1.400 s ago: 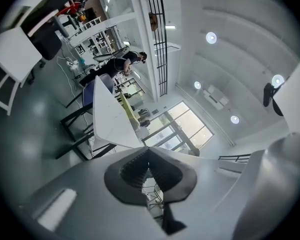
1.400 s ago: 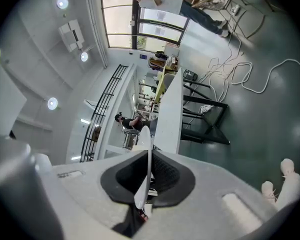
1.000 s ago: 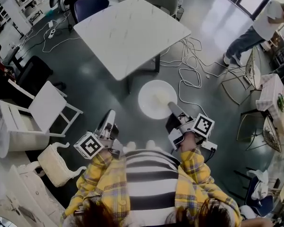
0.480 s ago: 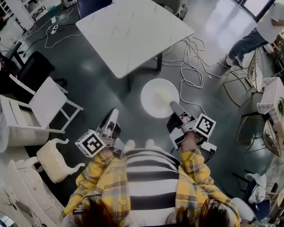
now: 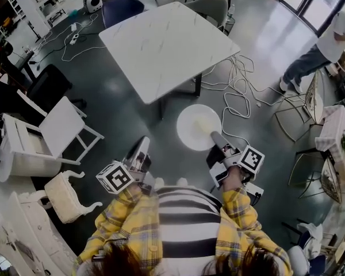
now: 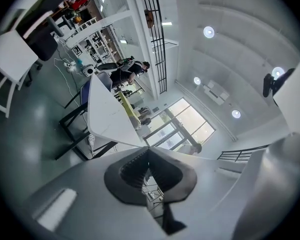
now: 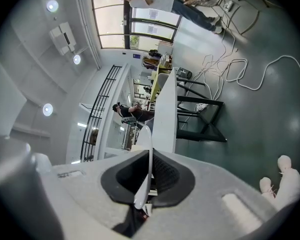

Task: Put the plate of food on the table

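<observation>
Plate (image 5: 199, 126), round, thin, white and smooth, with a pale yellowish patch of food, hangs over the dark glossy floor (image 5: 121, 105). It is short of the table's near corner. The right gripper (image 5: 214, 135) is clamped on its near rim, level. The left gripper (image 5: 143, 142) has its ribbed pads pressed together on nothing. The square, marble-white table (image 5: 167, 42) lies bare ahead. Loose white cables (image 5: 237, 91) coil beside its leg, and a slatted white chair (image 5: 58, 129) stands off to the left.

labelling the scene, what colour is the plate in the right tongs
White plate, best seen in the head view.
</observation>
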### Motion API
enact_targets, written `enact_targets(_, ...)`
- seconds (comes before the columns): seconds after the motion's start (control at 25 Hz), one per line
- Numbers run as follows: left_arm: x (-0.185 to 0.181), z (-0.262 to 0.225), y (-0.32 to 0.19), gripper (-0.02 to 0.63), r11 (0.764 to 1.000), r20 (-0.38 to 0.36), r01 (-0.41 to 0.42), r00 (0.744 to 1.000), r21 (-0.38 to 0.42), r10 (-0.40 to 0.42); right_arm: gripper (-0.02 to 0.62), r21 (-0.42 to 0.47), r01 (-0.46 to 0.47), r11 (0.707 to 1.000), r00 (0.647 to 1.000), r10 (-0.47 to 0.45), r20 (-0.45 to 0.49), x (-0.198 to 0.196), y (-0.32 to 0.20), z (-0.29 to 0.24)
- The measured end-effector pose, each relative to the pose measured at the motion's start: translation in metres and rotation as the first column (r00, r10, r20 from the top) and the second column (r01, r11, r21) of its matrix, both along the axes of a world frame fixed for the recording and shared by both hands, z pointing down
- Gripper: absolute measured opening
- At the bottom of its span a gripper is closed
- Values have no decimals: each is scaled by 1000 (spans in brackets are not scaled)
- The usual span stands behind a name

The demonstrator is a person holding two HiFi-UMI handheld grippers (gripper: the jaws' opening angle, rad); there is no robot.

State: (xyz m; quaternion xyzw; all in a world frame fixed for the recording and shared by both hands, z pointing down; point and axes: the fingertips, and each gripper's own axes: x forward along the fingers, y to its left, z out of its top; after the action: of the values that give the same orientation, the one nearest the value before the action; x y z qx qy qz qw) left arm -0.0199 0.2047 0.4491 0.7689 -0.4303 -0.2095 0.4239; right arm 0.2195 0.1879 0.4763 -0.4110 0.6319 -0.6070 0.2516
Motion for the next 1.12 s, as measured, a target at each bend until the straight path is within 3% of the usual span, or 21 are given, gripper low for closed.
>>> enact_targets(0.16,12,-7,-9,-15,1000,-1,10,1000,25,-10,10,3,15,1000,1000,-15,-4,11,-10,-1)
enact_targets(0.44,39,0,-16,-15,1000,-39,9,999,2,-9,11,-15,44,999,999,-44,-25,23,-32,7)
enact_targets(0.68,37,-6,-42,-15,1000,-11,-12,1000,14,12,11,-24,53,998,998,-54,-26,15,-61,10)
enact_targets(0.88,30,4,-95,-15,998,99,-64,993,27,61,11,-37,68,997,996,-70,-47,-3,-97,17)
enact_targets(1.12,26,-9,-166,-15,984,265,-158,955,77,133,12,-32,79,996,991,-82,-102,-29,-149,13)
